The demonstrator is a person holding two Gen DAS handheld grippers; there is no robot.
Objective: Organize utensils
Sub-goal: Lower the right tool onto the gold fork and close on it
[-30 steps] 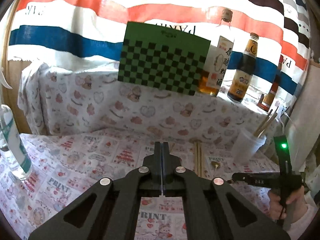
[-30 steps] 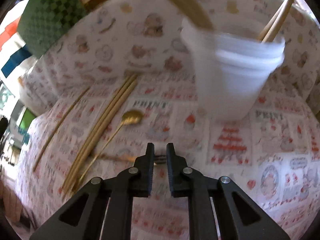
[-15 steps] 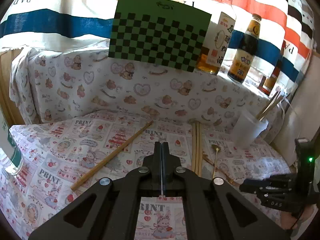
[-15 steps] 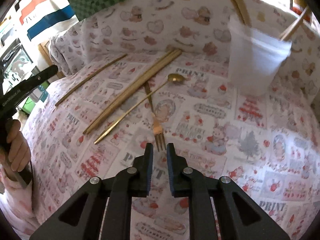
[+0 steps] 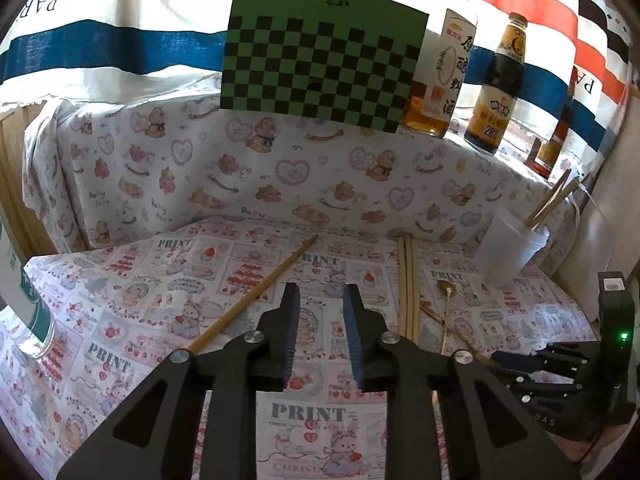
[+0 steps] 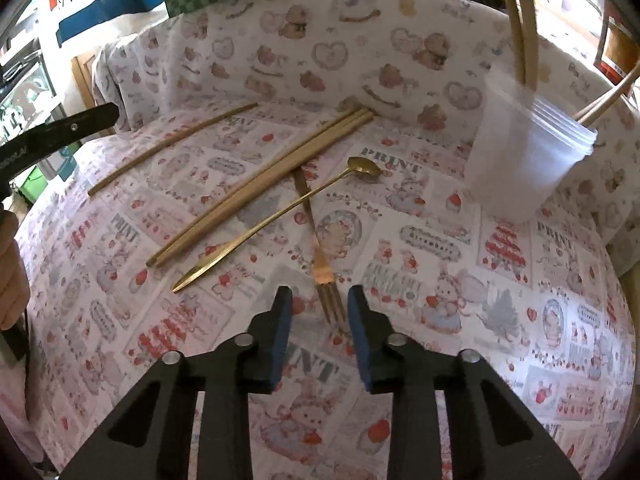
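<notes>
A gold fork (image 6: 316, 252) lies on the patterned cloth, its tines between the tips of my right gripper (image 6: 318, 300), which is open and empty. A gold spoon (image 6: 276, 216) crosses the fork's handle. A bundle of chopsticks (image 6: 260, 188) lies left of it, and a single chopstick (image 6: 172, 148) farther left. A translucent cup (image 6: 524, 164) at the right holds a few chopsticks. My left gripper (image 5: 320, 300) is open and empty above the cloth, between the single chopstick (image 5: 256, 296) and the bundle (image 5: 408, 284). The cup also shows in the left wrist view (image 5: 508, 244).
A cloth-covered ledge at the back carries a green checkered board (image 5: 320, 56) and sauce bottles (image 5: 496, 88). A clear bottle (image 5: 20, 292) stands at the left edge. The right gripper's body (image 5: 580, 372) shows at the right of the left wrist view.
Both grippers have opened from shut. The right gripper moved closer to the fork, so its tines now lie between the fingertips. The left wrist view has tilted down toward the table.
</notes>
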